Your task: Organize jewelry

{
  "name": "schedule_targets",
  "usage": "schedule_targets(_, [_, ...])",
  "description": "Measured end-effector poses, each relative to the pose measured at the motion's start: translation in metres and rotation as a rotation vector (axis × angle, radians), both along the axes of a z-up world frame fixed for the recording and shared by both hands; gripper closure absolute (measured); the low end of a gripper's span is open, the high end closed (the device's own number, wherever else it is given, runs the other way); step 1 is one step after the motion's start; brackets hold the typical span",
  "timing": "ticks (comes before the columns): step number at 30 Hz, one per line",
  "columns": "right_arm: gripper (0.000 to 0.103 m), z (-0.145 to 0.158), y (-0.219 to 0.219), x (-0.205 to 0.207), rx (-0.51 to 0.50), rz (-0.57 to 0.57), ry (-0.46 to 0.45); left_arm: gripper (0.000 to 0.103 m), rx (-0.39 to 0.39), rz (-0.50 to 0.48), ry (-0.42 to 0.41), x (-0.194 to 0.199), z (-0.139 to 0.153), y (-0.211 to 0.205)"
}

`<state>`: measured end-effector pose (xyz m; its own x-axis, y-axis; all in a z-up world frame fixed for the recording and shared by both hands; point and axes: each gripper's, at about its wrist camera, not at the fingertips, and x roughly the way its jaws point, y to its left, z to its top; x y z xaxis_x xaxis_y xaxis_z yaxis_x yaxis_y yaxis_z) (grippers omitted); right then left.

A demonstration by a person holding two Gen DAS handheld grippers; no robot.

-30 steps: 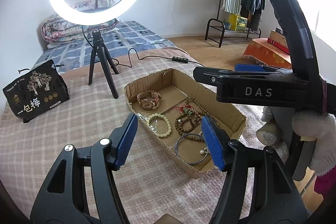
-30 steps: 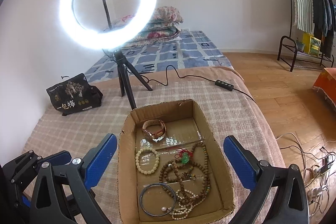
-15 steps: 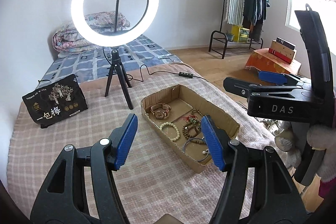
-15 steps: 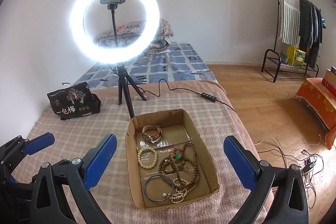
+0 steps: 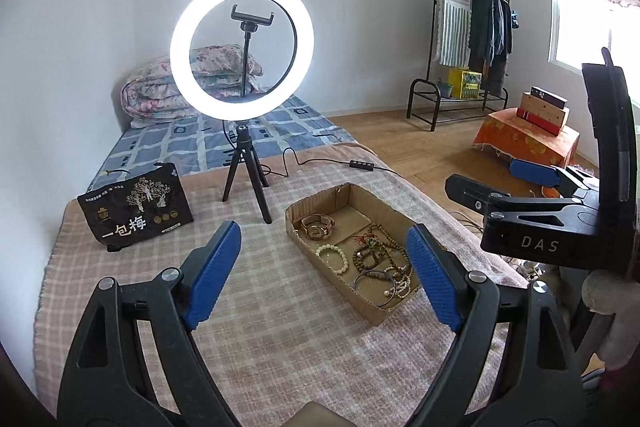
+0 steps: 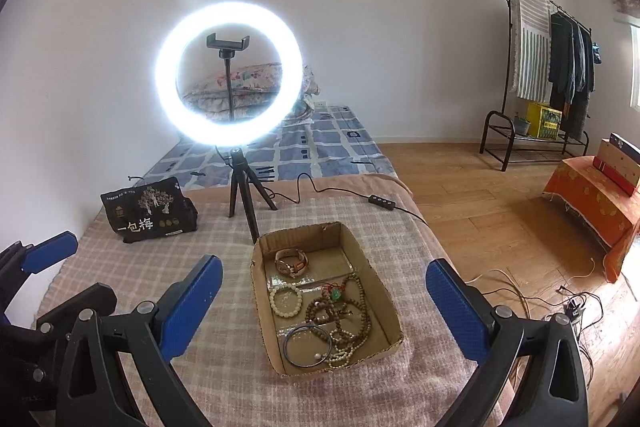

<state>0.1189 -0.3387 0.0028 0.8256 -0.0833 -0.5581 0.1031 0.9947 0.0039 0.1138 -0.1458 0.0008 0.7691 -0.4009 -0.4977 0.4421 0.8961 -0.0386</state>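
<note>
A shallow cardboard box [image 6: 340,363] lies on the checked blanket. It holds a rose-gold watch [image 6: 291,263], a cream bead bracelet [image 6: 286,301], brown bead strands [image 6: 344,315] with a green pendant, and a metal bangle [image 6: 306,345]. In the left wrist view the box [image 5: 372,311] sits beyond and right of my left gripper [image 5: 324,277], whose jaws are opening with nothing between them. My right gripper [image 6: 324,307] hangs above and short of the box, open and empty. Each gripper shows at the edge of the other's view.
A lit ring light on a small tripod [image 5: 242,47] stands behind the box, its cable and remote [image 5: 362,164] trailing right. A black snack bag [image 5: 136,207] lies at the back left. The bed edge drops to wooden floor on the right; a gloved hand [image 5: 608,291] holds the right gripper.
Both grippers have risen and drawn back from the box, which now looks smaller and farther. The left gripper's jaws have spread wider.
</note>
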Motion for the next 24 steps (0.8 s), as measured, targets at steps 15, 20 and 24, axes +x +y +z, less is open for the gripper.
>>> schedule_targets(15, [0.000, -0.020, -0.012, -0.011, -0.021, -0.046, -0.010, 0.004, 0.015, 0.029, -0.008, -0.009, -0.008, 0.008])
schedule_targets(20, [0.000, -0.024, -0.017, -0.010, -0.003, -0.064, -0.001, 0.003, 0.026, 0.032, -0.023, -0.011, -0.007, 0.007])
schedule_targets(24, [0.000, -0.028, -0.023, -0.010, 0.019, -0.078, 0.005, 0.002, 0.035, 0.035, -0.017, -0.010, -0.008, 0.006])
